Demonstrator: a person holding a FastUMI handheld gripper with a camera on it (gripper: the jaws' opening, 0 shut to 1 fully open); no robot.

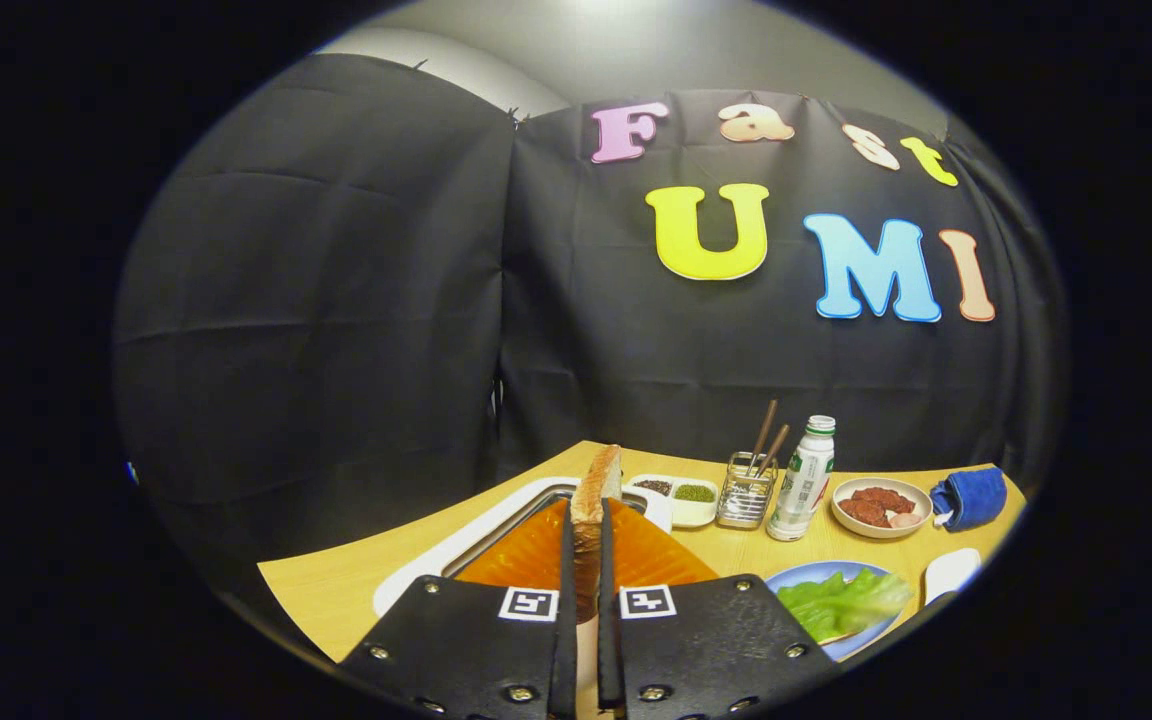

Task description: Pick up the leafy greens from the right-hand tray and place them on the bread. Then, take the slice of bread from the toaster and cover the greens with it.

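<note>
Now the gripper [586,560] clamps an upright bread slice [596,500] over the orange tray [536,555]. Right of the tray, greens [841,600] lie on a blue plate [871,632]. Carry the slice level, then lower it gently over them.

1 bread slice [596,500], pinched upright in the gripper [586,570], jaws closed on it. 1 orange tray [651,560]. 1 blue plate [806,580] with 1 leafy green [841,600]. 1 bottle [803,480]. 1 glass holder [744,492] with 2 brown sticks [766,440]. 1 bowl [881,522] of reddish food. 1 2-compartment dish [681,495]. 1 blue cloth [971,497]. 1 tabletop [336,590].
</note>
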